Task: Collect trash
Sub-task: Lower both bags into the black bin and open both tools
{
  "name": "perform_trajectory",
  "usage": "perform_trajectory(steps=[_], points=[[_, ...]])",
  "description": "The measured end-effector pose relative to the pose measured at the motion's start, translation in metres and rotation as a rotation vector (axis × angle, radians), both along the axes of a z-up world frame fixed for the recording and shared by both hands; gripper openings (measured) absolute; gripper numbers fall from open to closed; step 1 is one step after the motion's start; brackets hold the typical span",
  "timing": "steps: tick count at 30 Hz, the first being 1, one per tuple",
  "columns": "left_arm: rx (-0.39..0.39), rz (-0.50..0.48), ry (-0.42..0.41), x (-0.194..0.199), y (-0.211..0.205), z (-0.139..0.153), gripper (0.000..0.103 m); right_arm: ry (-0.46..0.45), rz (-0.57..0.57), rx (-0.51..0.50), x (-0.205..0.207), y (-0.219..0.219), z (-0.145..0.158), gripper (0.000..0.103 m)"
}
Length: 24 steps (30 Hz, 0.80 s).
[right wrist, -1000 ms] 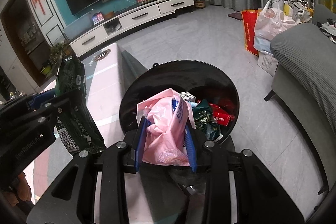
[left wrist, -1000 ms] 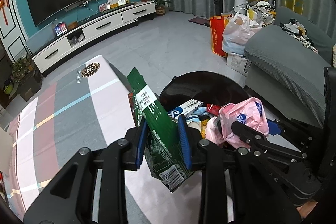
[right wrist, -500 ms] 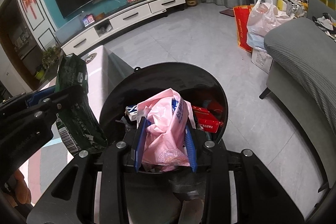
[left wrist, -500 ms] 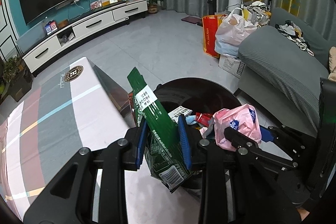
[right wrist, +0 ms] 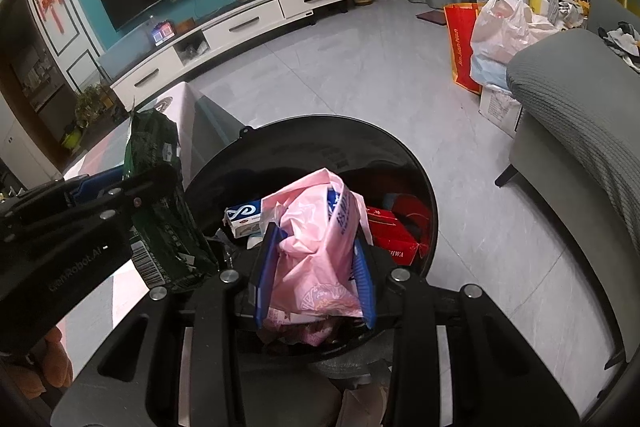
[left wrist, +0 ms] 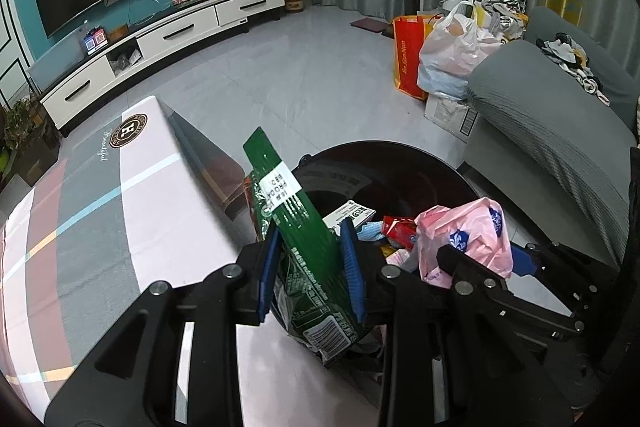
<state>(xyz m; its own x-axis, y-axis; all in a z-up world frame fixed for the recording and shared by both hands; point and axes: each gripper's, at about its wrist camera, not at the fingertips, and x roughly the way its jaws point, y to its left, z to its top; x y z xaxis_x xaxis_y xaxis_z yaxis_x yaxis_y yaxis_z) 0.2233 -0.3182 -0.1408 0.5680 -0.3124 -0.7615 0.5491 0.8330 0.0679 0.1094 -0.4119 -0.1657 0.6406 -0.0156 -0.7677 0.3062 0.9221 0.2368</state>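
My left gripper [left wrist: 310,267] is shut on a green snack bag [left wrist: 298,223] with a white label and a barcode; it hangs at the near left rim of the round black trash bin [left wrist: 420,163]. In the right wrist view that same green bag [right wrist: 164,203] shows at the left, beside the bin [right wrist: 320,139]. My right gripper [right wrist: 316,275] is shut on a crumpled pink plastic bag [right wrist: 316,235] held over the bin's opening. The pink bag [left wrist: 468,235] also appears right of the green one. Inside the bin lie a white-blue box [right wrist: 242,219] and red packaging [right wrist: 394,231].
A low table with a striped cloth [left wrist: 100,211] stands left of the bin. A grey sofa [left wrist: 552,115] runs along the right. A red bag [left wrist: 408,55] and a full white plastic bag [left wrist: 452,47] sit on the floor beyond. White TV cabinet [left wrist: 160,39] at the far wall.
Both grippers have moved forward and down toward the bin with their bags still held. The bin's contents now sit closer under the pink bag.
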Motion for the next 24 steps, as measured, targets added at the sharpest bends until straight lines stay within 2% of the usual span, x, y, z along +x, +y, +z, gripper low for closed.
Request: perform_trajectory(steps=[15, 19, 21, 24], points=[[-0.008, 0.018, 0.081, 0.033, -0.012, -0.025, 0.031, 0.055, 0.016, -0.004, 0.034, -0.005, -0.019, 0.036], [-0.009, 0.024, 0.094, 0.035, -0.012, -0.029, 0.032, 0.067, 0.020, -0.009, 0.042, -0.003, -0.022, 0.039], [-0.012, 0.022, 0.095, 0.035, -0.010, -0.029, 0.034, 0.069, 0.017, -0.005, 0.043, -0.005, -0.022, 0.041], [-0.019, 0.017, 0.092, 0.033, -0.009, -0.026, 0.046, 0.071, 0.013, -0.002, 0.043, -0.007, -0.021, 0.046]])
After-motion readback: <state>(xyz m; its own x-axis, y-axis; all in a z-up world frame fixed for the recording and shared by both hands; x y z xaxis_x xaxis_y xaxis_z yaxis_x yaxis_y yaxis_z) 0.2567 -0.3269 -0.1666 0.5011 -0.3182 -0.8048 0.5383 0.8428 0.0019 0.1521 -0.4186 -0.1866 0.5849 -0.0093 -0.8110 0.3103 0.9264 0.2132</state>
